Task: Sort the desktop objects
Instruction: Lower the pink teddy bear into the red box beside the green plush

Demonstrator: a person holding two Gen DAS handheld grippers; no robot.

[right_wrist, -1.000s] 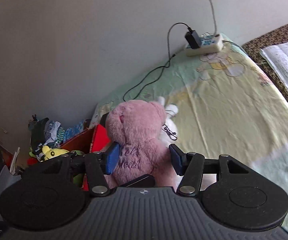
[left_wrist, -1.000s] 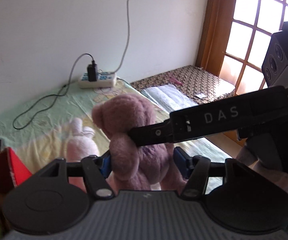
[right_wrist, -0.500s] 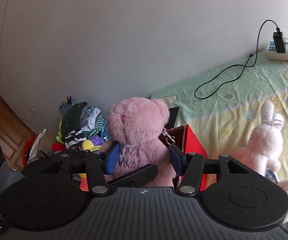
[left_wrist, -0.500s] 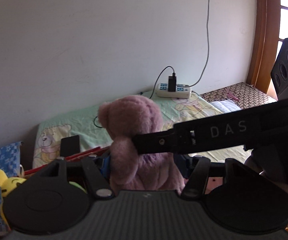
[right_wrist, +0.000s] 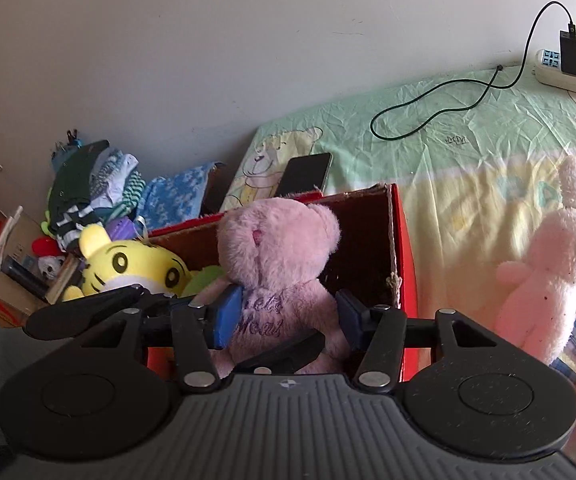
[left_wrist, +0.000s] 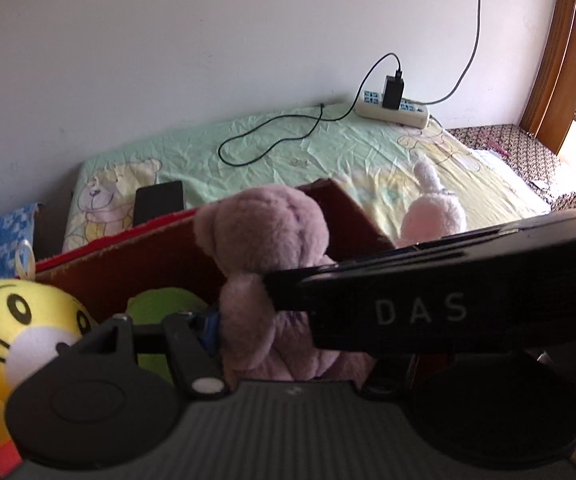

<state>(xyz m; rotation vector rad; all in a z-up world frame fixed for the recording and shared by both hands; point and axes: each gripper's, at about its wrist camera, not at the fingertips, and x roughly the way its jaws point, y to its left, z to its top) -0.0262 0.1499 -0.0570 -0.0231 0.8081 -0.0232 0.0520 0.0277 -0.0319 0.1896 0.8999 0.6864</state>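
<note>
Behind right gripper (left_wrist: 288, 292): bear's (left_wrist: 263, 236) front

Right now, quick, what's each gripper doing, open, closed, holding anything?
Left gripper: closed on the pink teddy bear, jaws easing open.
Right gripper: closed on the same bear, jaws tightening, over the red box.
</note>
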